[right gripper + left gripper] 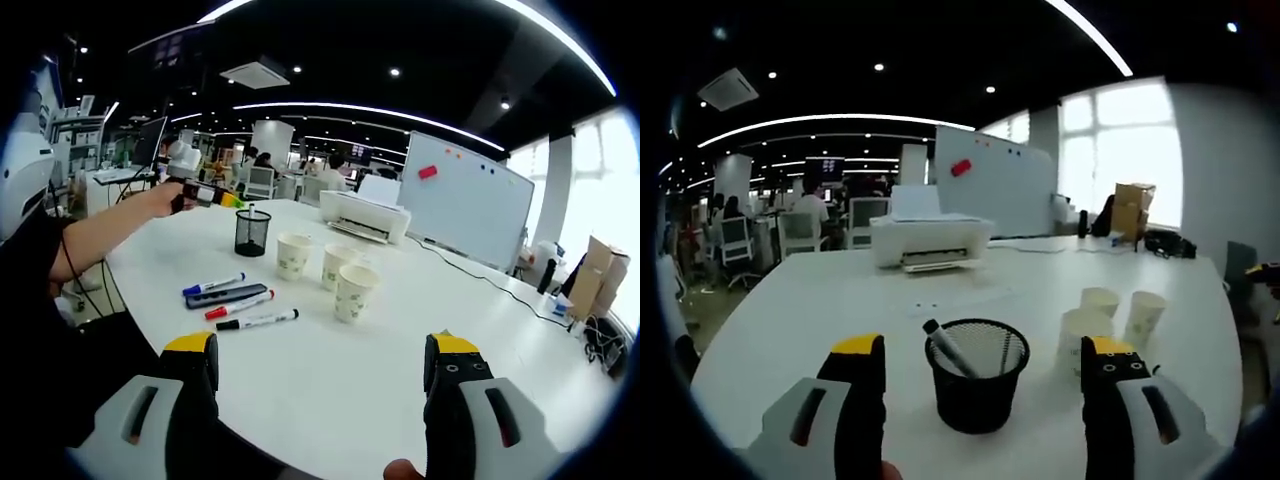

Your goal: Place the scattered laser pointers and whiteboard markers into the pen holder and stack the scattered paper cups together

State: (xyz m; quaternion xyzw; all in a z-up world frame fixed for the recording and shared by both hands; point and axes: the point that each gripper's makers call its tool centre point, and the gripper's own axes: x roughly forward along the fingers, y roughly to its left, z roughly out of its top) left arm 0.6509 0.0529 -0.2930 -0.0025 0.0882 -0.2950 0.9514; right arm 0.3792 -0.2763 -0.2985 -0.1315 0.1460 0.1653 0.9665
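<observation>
**Both claws spread wide, pen holder between the left jaws**

In the left gripper view my left gripper (982, 362) stands with its jaws wide apart and nothing between the pads. The black mesh pen holder (977, 376) sits on the white table (810, 300) in the lower middle of the frame, framed by the two jaws, and one marker (945, 344) already leans inside it. Just right of it, in the lower right, stand three paper cups (1102, 300), separate, not stacked. A white printer (929, 240) sits further up at centre.

In the right gripper view my right gripper (322, 362) is likewise spread open and empty, low over the table. Left of centre lie the blue marker (213, 285), the dark laser pointer (226, 294), the red marker (239, 304) and the black marker (258, 320), close together. The cups stand upright at centre. The pen holder stands in the upper left, with the left gripper just beside it.
</observation>
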